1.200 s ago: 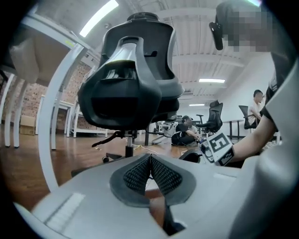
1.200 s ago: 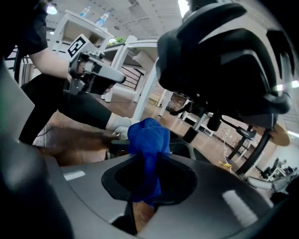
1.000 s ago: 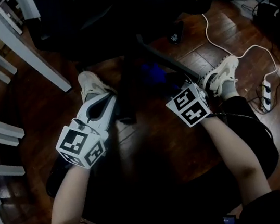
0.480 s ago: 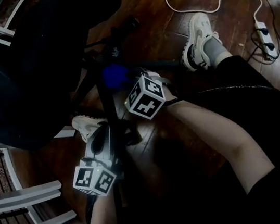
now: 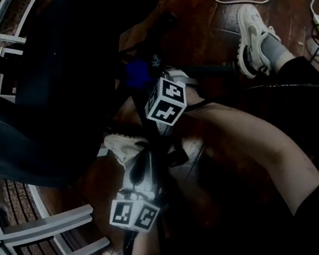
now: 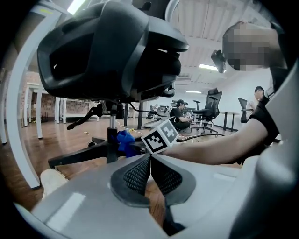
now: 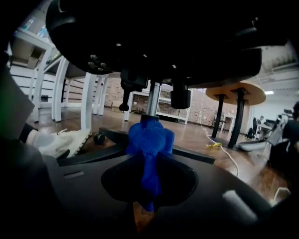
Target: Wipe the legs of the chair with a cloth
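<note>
The right hand-held gripper (image 7: 148, 184) pinched the blue cloth (image 7: 150, 137), which was bunched against the chair's hub just ahead. The chair legs (image 7: 91, 156) ran outward either side along the floor. The left hand-held gripper (image 6: 150, 161), jaws together and empty, sat farther back.

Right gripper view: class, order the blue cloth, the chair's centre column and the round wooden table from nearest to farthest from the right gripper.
1. The blue cloth: centre, clamped in the right gripper.
2. The chair's centre column: centre, directly behind the cloth.
3. The round wooden table: far back, at right.
</note>
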A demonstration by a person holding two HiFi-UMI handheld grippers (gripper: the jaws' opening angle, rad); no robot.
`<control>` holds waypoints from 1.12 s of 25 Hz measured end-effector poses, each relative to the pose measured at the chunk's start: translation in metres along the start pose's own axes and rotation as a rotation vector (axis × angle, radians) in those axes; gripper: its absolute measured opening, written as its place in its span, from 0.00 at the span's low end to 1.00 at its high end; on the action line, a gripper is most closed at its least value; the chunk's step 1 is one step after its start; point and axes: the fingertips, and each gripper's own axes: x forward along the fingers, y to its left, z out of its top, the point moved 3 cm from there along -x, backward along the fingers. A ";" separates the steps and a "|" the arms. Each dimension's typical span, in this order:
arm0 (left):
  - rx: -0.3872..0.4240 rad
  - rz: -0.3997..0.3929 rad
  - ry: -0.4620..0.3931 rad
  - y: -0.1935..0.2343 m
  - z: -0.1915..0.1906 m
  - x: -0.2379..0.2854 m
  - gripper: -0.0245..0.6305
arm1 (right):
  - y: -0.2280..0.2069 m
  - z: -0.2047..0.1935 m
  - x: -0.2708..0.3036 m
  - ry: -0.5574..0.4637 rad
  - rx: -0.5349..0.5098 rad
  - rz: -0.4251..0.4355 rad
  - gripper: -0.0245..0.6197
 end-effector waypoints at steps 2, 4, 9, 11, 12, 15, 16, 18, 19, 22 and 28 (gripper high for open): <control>0.011 -0.006 -0.012 0.002 0.001 -0.002 0.04 | -0.003 0.000 -0.002 -0.004 -0.082 -0.015 0.17; 0.010 -0.013 -0.012 0.003 -0.003 -0.001 0.04 | -0.006 -0.003 -0.003 0.005 -0.114 -0.020 0.17; -0.006 -0.019 0.008 0.003 -0.016 0.002 0.04 | -0.010 -0.010 0.005 0.056 -0.085 -0.004 0.17; -0.012 -0.024 0.010 0.003 -0.019 0.003 0.04 | -0.013 -0.013 0.004 0.051 -0.026 0.008 0.17; -0.016 -0.027 0.010 0.002 -0.020 0.004 0.04 | -0.016 -0.014 0.003 0.047 0.007 0.014 0.17; -0.020 -0.043 0.011 -0.001 -0.023 0.007 0.04 | -0.022 -0.021 -0.006 0.049 0.072 0.029 0.17; -0.019 -0.050 0.010 -0.002 -0.024 0.008 0.04 | -0.024 -0.024 -0.010 0.057 0.077 0.029 0.17; -0.020 -0.064 0.006 -0.007 -0.023 0.010 0.04 | -0.028 -0.031 -0.018 0.082 0.068 0.020 0.17; -0.021 -0.070 0.003 -0.009 -0.023 0.011 0.04 | -0.029 -0.034 -0.022 0.096 0.060 0.014 0.17; -0.030 -0.084 -0.013 -0.014 -0.024 0.012 0.04 | -0.034 -0.043 -0.030 0.119 0.062 0.001 0.18; -0.075 -0.081 -0.033 -0.012 -0.030 0.014 0.04 | -0.046 -0.056 -0.050 0.144 0.096 -0.029 0.18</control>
